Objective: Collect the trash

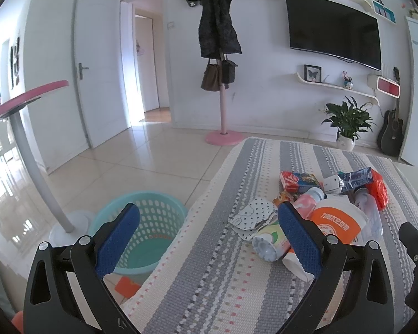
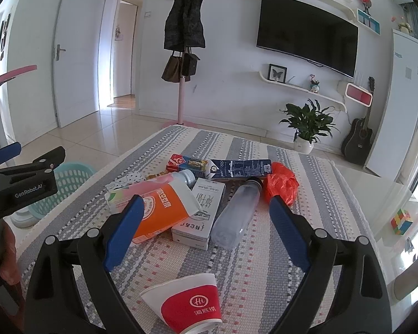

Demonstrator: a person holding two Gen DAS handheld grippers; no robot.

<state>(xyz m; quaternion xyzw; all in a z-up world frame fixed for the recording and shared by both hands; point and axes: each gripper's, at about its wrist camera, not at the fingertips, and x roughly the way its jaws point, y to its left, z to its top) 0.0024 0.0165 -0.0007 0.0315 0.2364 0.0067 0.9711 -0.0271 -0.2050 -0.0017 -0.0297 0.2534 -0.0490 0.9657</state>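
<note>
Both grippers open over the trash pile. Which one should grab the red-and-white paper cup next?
Right. The red-and-white paper cup lies directly below the open right gripper; the left gripper sits nearer the basket.

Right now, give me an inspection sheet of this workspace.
Surface: table under a striped woven cloth, grey, white and pink.
Job's things: teal perforated basket on the floor beside the table; piled trash includes an orange-and-white pouch, white carton, clear plastic bottle, blue milk carton, red plastic bag; red-and-white paper cup lies apart, nearest the right gripper.
Clutter: colour cube at the table's right edge.
Grippers: left gripper open, empty; right gripper open, empty.
Cables: nothing seen.
Surroundings: wall television, coat stand, potted plant, guitar.
</note>
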